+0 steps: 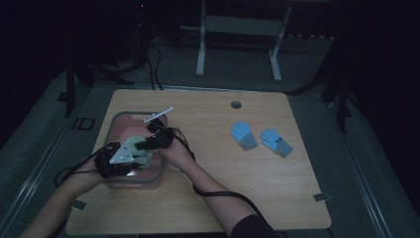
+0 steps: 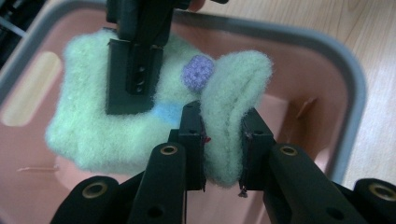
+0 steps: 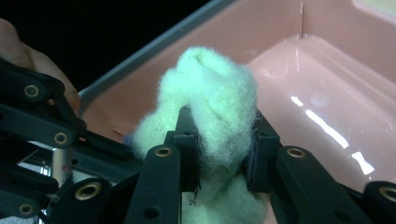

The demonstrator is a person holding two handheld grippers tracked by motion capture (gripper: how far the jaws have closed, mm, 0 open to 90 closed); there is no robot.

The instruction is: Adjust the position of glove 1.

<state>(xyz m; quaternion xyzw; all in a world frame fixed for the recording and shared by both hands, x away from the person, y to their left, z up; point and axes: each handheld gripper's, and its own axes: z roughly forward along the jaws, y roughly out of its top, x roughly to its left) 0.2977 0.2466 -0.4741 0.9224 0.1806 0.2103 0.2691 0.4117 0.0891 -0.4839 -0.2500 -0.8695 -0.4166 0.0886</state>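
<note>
Over the pink tub [image 1: 117, 130] at the left of the high view, you hold the fuzzy green glove [image 2: 140, 116] with both tongs: left tongs [image 2: 223, 140] pinch its right-hand fold, right tongs [image 3: 223, 140] clamp the opposite end.

Dim lab: bare wooden table [image 1: 208, 198], trailing floor cables [image 1: 153, 64], metal stand [image 1: 237, 29].

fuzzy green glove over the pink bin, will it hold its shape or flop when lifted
Probably floppy: the fuzzy green glove bunches and folds where the left hand-held gripper pinches it. Likely light and compressible, since the right hand-held gripper squeezes it into a wad. The fuzzy pile suggests little slipping.
</note>
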